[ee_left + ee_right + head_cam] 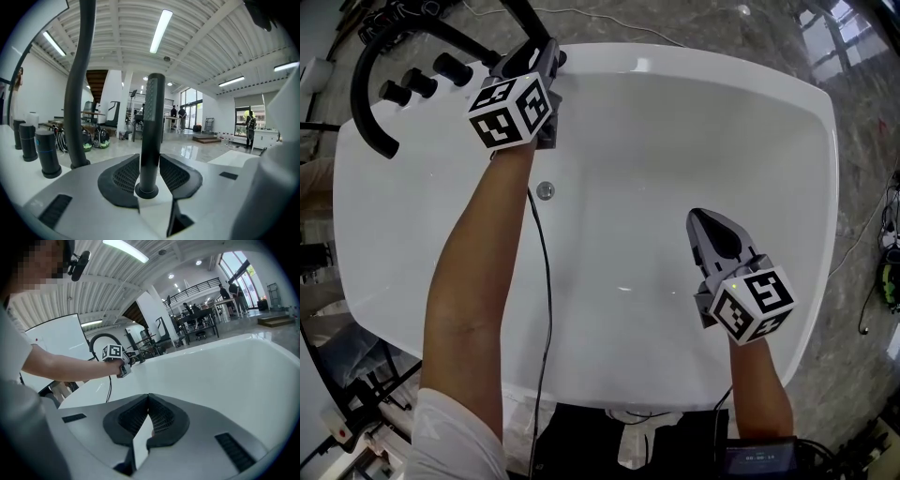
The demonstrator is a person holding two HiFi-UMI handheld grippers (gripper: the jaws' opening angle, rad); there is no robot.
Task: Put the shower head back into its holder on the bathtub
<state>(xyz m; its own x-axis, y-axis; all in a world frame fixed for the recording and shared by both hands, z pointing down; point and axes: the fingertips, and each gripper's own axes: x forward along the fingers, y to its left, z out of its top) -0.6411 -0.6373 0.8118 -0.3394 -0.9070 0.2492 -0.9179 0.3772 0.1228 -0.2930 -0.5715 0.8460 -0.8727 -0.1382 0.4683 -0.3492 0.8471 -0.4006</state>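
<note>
Shower head (152, 122) in holder (146, 191) | left hand-held gripper (150, 161) pinches it | right hand-held gripper (148, 399) pressed together

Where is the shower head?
In the left gripper view the shower head stands upright between the left tongs, on the tub rim, right of the black knobs.

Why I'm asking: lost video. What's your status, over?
Left gripper jaws shut on shower head, upright in holder. Right gripper shut, empty, over tub. Nothing in the way.
</note>
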